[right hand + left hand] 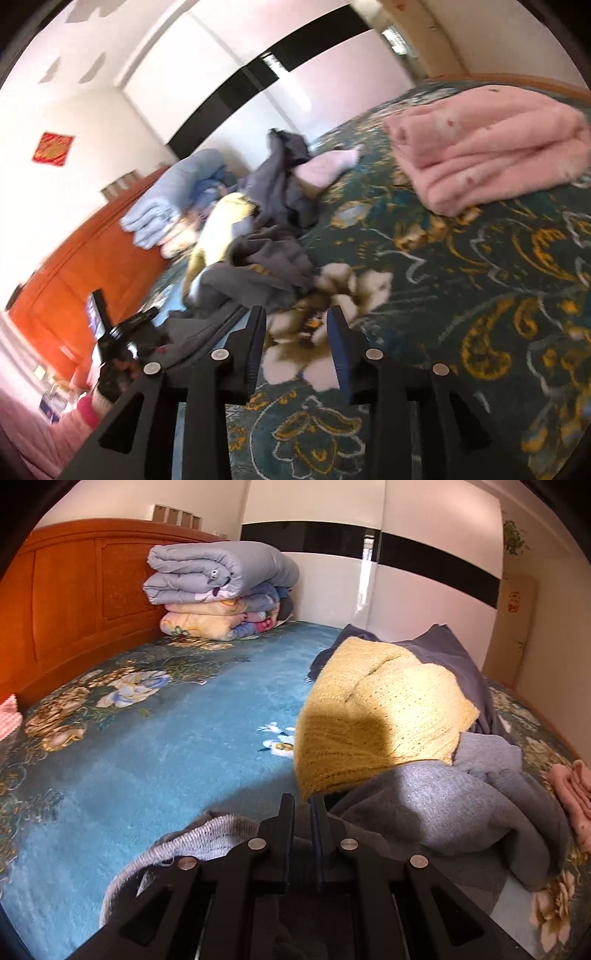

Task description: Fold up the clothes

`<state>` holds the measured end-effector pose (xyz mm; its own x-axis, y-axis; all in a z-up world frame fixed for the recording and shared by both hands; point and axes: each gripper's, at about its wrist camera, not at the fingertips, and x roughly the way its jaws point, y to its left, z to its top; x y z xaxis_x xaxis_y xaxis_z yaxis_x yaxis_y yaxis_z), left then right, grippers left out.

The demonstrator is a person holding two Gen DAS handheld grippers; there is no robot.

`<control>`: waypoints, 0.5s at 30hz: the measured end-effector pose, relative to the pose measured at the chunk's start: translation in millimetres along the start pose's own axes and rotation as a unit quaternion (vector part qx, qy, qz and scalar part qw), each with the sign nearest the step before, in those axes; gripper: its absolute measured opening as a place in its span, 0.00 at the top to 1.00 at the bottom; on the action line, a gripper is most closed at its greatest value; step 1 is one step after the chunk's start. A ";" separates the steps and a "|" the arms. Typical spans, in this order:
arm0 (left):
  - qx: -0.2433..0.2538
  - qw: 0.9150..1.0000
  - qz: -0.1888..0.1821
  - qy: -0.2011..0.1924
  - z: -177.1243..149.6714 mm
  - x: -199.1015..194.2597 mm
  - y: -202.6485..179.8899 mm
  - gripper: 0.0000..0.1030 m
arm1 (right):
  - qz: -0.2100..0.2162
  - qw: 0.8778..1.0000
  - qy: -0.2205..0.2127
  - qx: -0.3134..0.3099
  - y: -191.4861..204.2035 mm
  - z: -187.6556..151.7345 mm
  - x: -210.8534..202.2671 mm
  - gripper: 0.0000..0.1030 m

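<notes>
A grey sweatshirt (443,805) lies crumpled on the bed right in front of my left gripper (303,801). Its jaws stand almost together, with a fold of that grey cloth in the narrow gap. A yellow knit sweater (376,716) rests on the pile behind it, over a dark blue-grey garment (454,657). In the blurred right wrist view my right gripper (297,314) is open above the floral bedspread (480,332), nothing between its fingers. The grey sweatshirt (258,273) lies just left of it, with the yellow sweater (218,229) beyond.
A folded pink garment (487,147) sits at the bed's far right, also visible as pink cloth (572,794). Rolled quilts (221,587) are stacked against the wooden headboard (74,598). The blue bedspread (166,738) stretches to the left. A white wardrobe (406,572) stands behind.
</notes>
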<state>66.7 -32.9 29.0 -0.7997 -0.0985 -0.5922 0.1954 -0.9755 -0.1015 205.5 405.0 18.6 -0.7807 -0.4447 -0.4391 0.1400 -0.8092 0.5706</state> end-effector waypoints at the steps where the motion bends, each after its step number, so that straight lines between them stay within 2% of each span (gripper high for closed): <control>1: 0.001 1.000 0.010 0.002 -0.5 -0.4 -1.4 0.90 | 0.013 1.000 0.002 -0.002 -1.6 0.0 2.3 0.65; 4: 0.009 0.999 0.036 0.002 -1.7 -3.3 -5.4 0.90 | 0.051 0.999 0.009 -0.010 -6.5 0.2 9.1 0.63; 8: 0.007 0.999 0.050 -0.005 3.9 -0.7 -8.6 0.90 | 0.088 0.996 0.008 -0.031 -9.7 -6.6 11.6 0.59; 12: 0.003 0.999 0.046 0.018 10.6 5.4 -10.7 0.90 | 0.101 0.995 -0.010 -0.025 -15.9 -9.2 7.0 0.57; 15: 0.004 0.999 0.040 0.029 16.0 1.5 -5.8 0.90 | 0.088 0.996 -0.018 -0.012 -18.2 -6.0 4.0 0.55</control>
<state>55.4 -30.5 41.4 -0.7474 -0.1640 -0.6438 0.2524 -0.9665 -0.0468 203.5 415.6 2.3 -0.7643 -0.5665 -0.3081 0.2906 -0.7290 0.6198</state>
